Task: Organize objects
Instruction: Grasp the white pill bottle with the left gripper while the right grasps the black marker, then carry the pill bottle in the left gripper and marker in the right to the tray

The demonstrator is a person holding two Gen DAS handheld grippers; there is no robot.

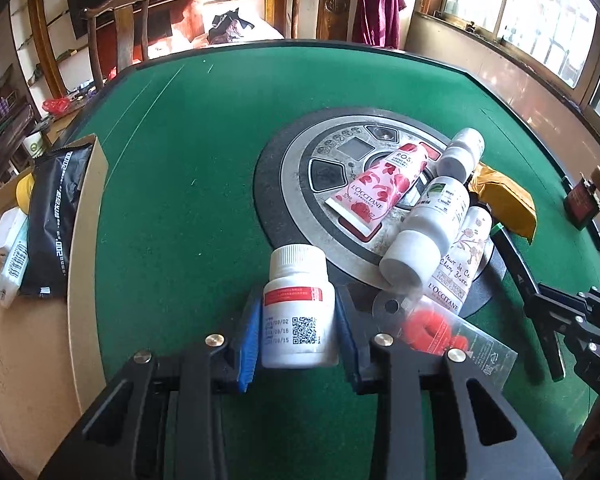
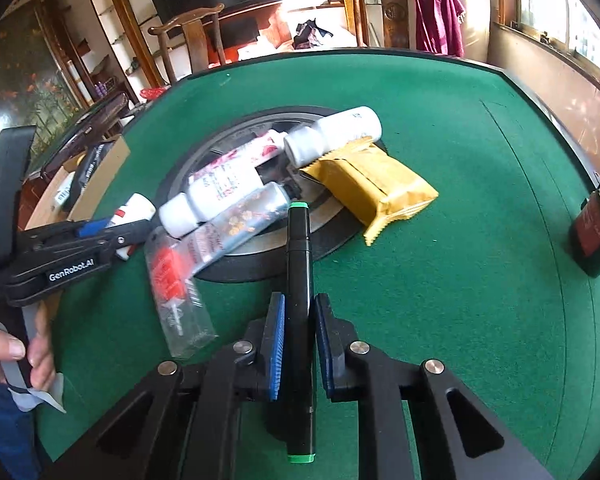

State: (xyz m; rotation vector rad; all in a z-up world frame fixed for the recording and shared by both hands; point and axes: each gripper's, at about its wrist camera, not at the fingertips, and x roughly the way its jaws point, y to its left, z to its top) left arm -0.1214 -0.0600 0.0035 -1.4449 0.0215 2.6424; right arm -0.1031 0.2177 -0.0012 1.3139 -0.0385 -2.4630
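The pill bottle stands upright, clamped between the left gripper's pads. The marker is clamped lengthwise between the right gripper's pads, its green tip pointing ahead. Beyond both sets of fingers, tubes, bottles, a yellow packet and a clear pack still lie heaped. Left of the left fingers, the box holds a few items. I judge the sorting under way, most of it left.

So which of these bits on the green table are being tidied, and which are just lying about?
Being tidied:
- white pill bottle, clamped in the left tool
- green-capped marker, clamped in the right tool
- pink hand-cream tube
- yellow packet
- cardboard box

Lying about:
- chair
- maroon cloth
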